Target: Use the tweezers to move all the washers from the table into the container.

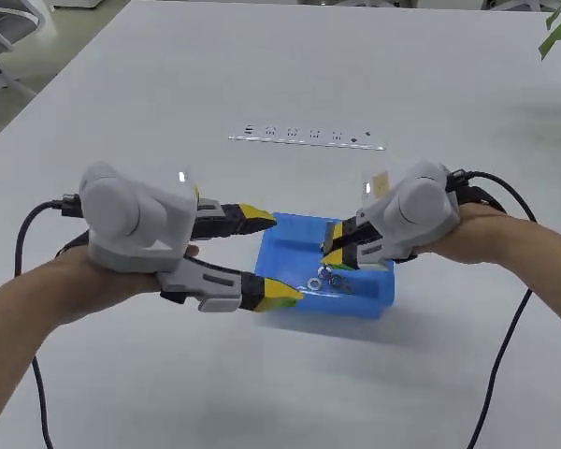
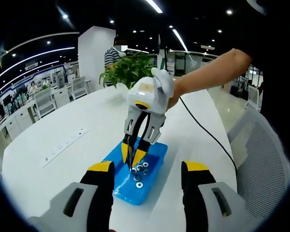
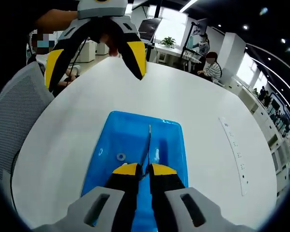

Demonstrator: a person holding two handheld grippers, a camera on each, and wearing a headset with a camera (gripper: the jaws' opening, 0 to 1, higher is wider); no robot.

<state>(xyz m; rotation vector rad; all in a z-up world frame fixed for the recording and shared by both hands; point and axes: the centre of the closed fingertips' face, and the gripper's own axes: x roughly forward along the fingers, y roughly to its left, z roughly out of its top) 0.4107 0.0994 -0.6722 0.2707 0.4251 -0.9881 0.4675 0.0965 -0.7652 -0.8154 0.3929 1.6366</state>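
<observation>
A blue container (image 1: 290,234) sits on the white table, with several washers (image 1: 320,281) lying in its near right corner. My right gripper (image 1: 333,247) hangs over that corner, shut on thin metal tweezers (image 3: 147,140) that point down into the container (image 3: 130,135). One washer (image 3: 121,156) lies just left of the tweezers' tips. My left gripper (image 1: 271,254) stands open at the container's left edge with nothing between its jaws. From the left gripper view, the right gripper (image 2: 134,155) holds the tweezers over the washers (image 2: 140,173).
A white power strip (image 1: 304,137) lies on the table behind the container. Cables trail from both grippers towards me. A green plant (image 2: 128,67) stands at the table's far end, and chairs ring the table. People sit in the background.
</observation>
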